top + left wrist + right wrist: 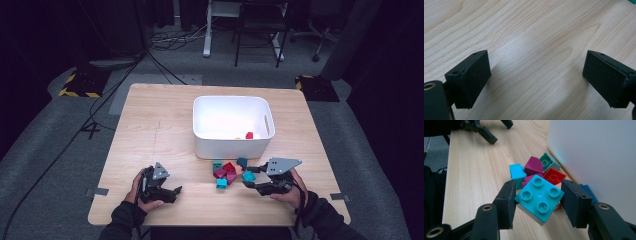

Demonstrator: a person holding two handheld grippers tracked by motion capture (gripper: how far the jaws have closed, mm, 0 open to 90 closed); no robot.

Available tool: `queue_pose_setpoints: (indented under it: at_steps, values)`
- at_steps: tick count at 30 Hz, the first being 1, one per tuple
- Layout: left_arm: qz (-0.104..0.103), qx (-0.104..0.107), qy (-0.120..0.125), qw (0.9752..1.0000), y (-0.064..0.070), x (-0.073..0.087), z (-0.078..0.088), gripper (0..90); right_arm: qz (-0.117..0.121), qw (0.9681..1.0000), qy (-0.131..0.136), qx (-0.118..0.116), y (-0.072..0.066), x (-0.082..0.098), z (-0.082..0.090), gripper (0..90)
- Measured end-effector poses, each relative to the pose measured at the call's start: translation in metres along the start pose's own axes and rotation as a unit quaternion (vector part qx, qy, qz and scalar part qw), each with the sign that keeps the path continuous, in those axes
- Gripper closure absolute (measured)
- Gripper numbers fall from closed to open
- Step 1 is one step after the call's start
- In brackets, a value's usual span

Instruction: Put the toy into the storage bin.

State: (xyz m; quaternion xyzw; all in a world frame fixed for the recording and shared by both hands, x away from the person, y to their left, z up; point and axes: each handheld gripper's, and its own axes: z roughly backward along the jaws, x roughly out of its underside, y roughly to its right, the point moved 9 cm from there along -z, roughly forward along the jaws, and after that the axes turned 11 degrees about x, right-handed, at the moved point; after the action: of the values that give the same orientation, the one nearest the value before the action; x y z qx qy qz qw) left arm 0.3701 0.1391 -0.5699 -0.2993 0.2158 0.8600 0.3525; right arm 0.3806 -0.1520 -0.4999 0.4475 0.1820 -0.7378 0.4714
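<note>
The right gripper [537,203] pinches a turquoise block [539,198] by two opposite sides, lifted just above the table [155,130] beside the heap of blocks [226,172]; the block is square with four round studs, no long side, its studded face tilted up toward the camera. The white bin [233,126] behind holds a red block [249,135] and perhaps a small yellowish piece; the left gripper [172,192] rests well apart, its jaws spread wide over bare wood.

The worktop [160,125] is pale wood with a visible grain; a white bin [232,126] stands on it toward the far edge, right of middle; a cluster of toy bricks [226,172], teal, red and magenta, lies just in front of the bin's near wall; left of the bin the wood is bare.
</note>
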Motion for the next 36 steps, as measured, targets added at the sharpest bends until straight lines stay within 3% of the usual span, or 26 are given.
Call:
queue_pose_setpoints:
  at_steps: [17, 36]
  values:
    - [-0.001, 0.000, -0.001, 1.0000, 0.000, 0.000, 0.000, 8.1, -0.006, 0.9982, 0.047, 0.037, 0.029, -0.039, 0.029, 47.9]
    - [0.000, 0.000, 0.000, 1.0000, 0.000, 0.000, 0.000, 8.1, 0.000, 0.9937, 0.079, 0.079, 0.062, -0.097, 0.040, 48.0]
